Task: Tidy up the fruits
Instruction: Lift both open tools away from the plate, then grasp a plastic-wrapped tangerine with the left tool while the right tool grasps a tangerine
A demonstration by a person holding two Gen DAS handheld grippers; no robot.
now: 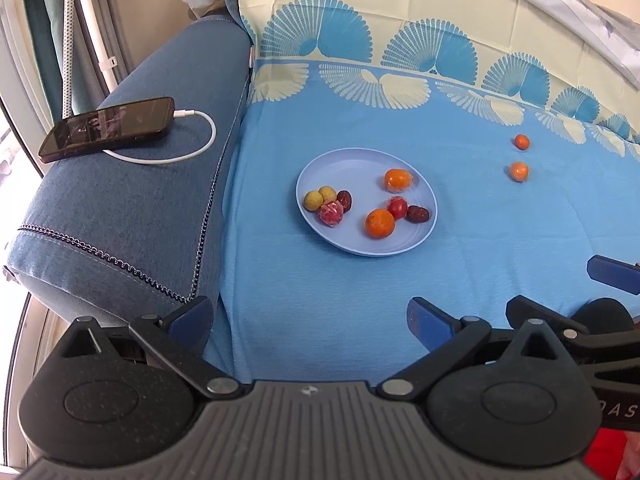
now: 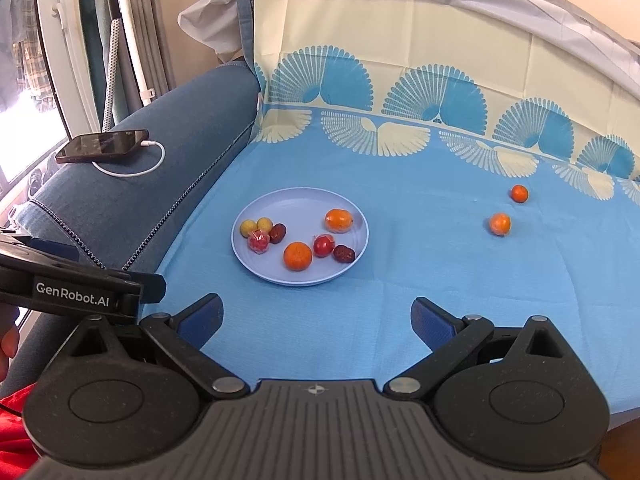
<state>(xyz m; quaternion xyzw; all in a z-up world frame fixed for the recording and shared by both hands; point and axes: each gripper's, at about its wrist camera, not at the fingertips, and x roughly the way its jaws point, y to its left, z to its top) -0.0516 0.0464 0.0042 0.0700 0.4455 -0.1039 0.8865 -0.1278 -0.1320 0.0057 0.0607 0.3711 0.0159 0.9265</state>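
Currently both grippers, left [image 1: 310,322] and right [image 2: 318,320], spread wide, holding nothing; plate [image 2: 280,276] holds fruit; two oranges [image 2: 499,224] loose on cloth

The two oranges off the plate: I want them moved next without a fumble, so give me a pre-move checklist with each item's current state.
1. Right gripper jaws open, holding nothing: ok.
2. Left gripper jaws open, holding nothing: ok.
3. Near orange and far orange lie apart on the blue cloth, nothing covering them: ok.
4. Plate has bare space for two more: ok.
5. Both oranges already on the plate: not ok.
6. Whether the oranges sit steady on the soft cloth: cannot tell.
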